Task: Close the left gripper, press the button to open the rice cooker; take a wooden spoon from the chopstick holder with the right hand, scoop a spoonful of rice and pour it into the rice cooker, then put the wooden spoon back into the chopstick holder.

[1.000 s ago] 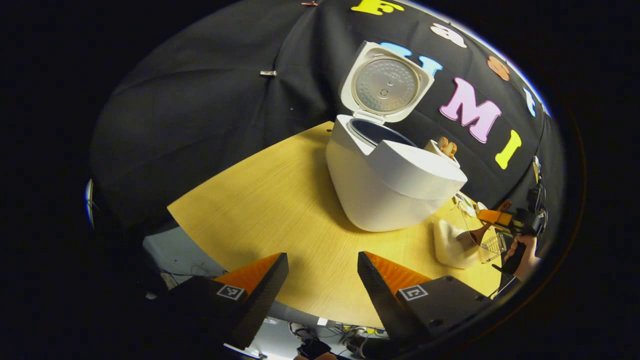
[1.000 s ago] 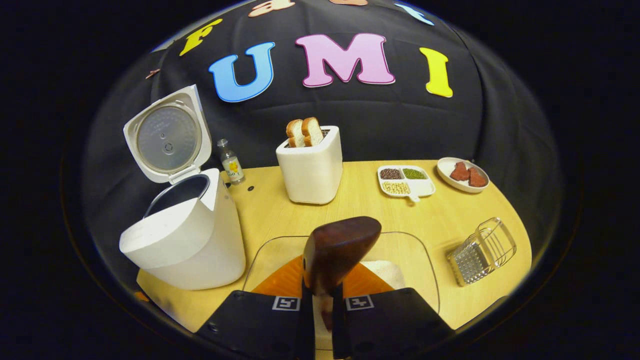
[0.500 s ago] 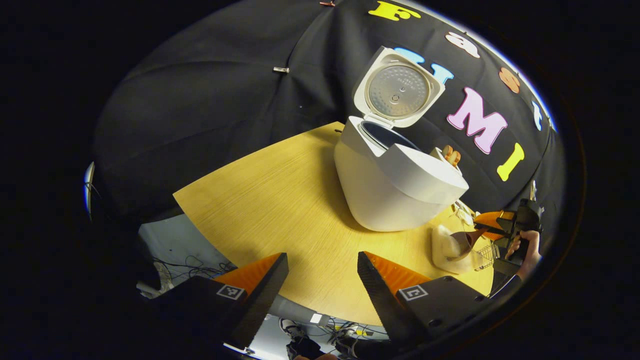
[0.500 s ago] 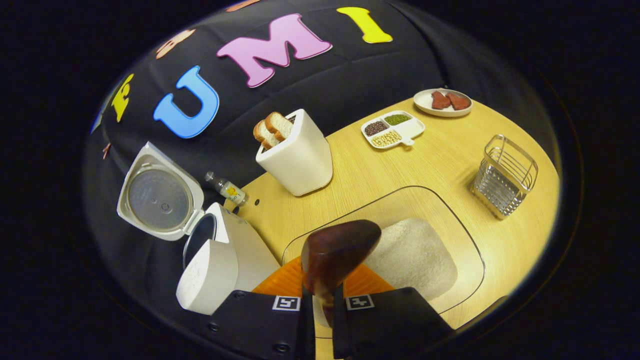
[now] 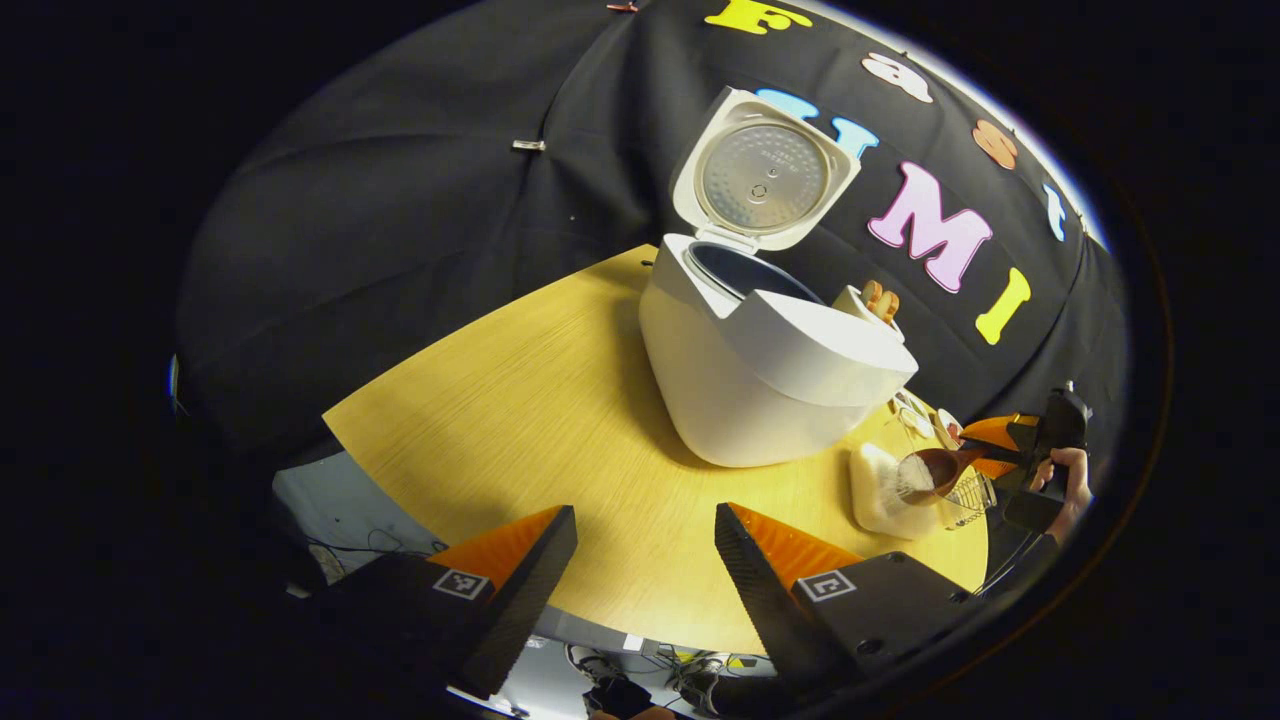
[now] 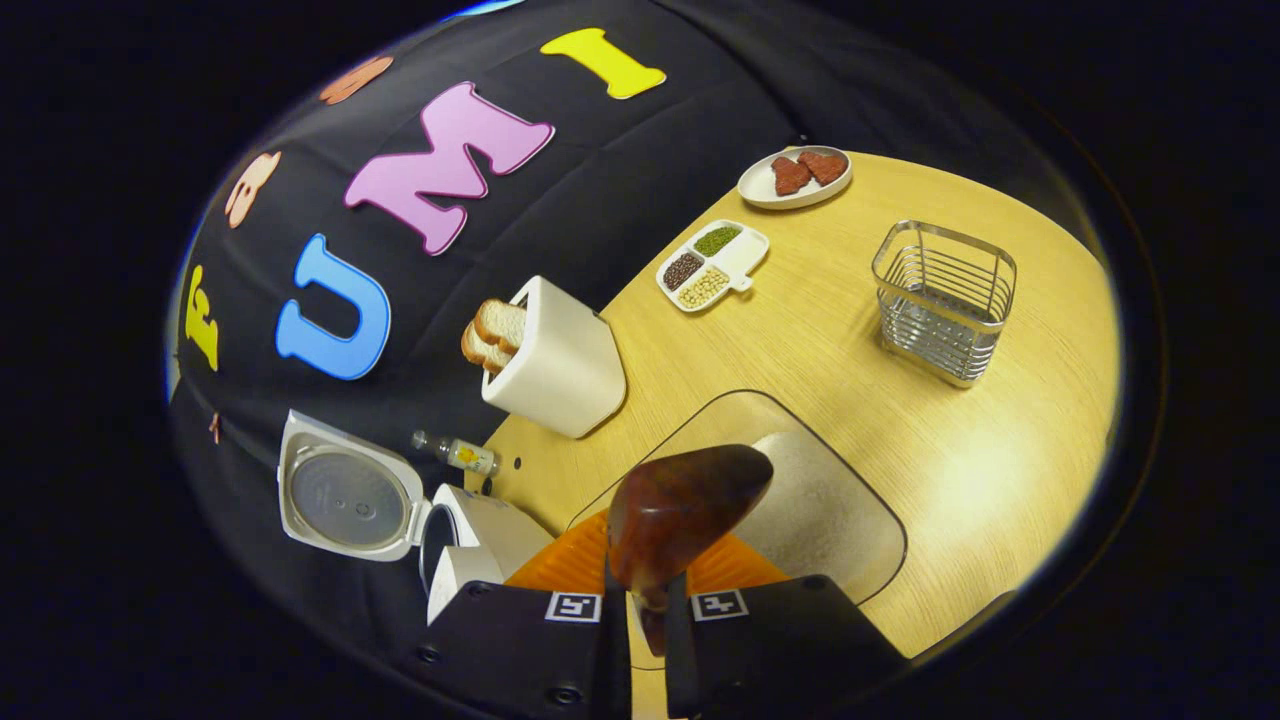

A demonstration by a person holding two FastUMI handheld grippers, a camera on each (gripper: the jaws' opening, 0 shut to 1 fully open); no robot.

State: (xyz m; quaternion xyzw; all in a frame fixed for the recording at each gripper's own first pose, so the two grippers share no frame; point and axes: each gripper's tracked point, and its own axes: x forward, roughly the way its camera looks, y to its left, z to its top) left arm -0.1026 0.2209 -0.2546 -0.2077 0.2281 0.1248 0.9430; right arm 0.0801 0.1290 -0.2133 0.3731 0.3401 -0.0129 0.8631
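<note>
Rolled further over since a second ago, the right tool (image 6: 645, 600) now has its wooden spoon (image 6: 680, 510) lifted with rice in its bowl, above the rice pile (image 5: 875, 480) in one glass tray (image 6: 860, 500). Both fingers clamp the spoon's handle. One left tool (image 5: 640, 560) hangs spread wide, empty, over the worktop (image 5: 540, 410). One rice cooker (image 5: 760, 390) stands lid-up; one wire chopstick holder (image 6: 945, 300) stands empty.
</note>
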